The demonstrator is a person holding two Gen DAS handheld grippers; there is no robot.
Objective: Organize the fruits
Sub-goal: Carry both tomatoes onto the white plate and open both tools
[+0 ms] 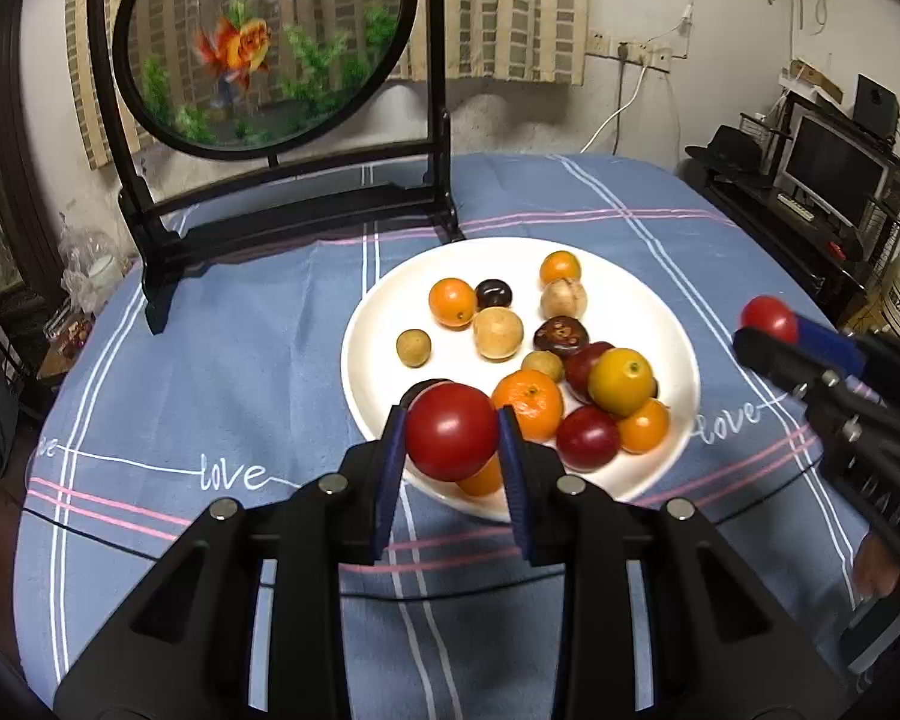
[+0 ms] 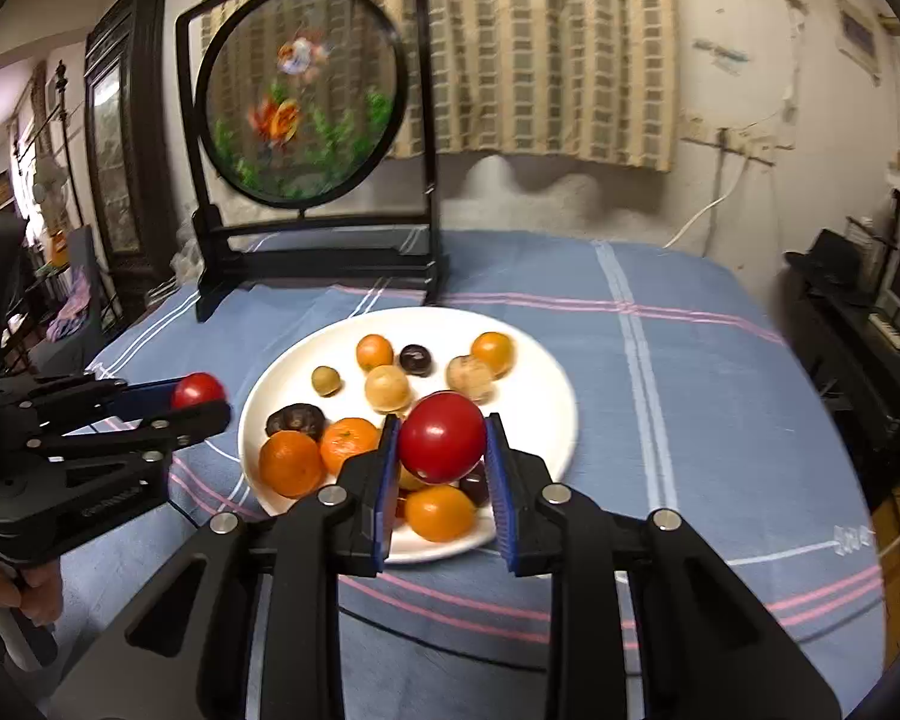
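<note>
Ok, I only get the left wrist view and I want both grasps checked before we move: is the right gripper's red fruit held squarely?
Observer: Yes. The right gripper is shut on the right red fruit, pinched between both blue pads, above the white plate.
Operator: What sits behind the left red fruit? It blocks my view.
Observer: A dark fruit touching an orange fruit, at the plate's rim nearest the left gripper.

Dim warm indoor light; glare glints on the red fruit (image 1: 450, 432). Fisheye bends the edges; the right view is slightly blurred.
</note>
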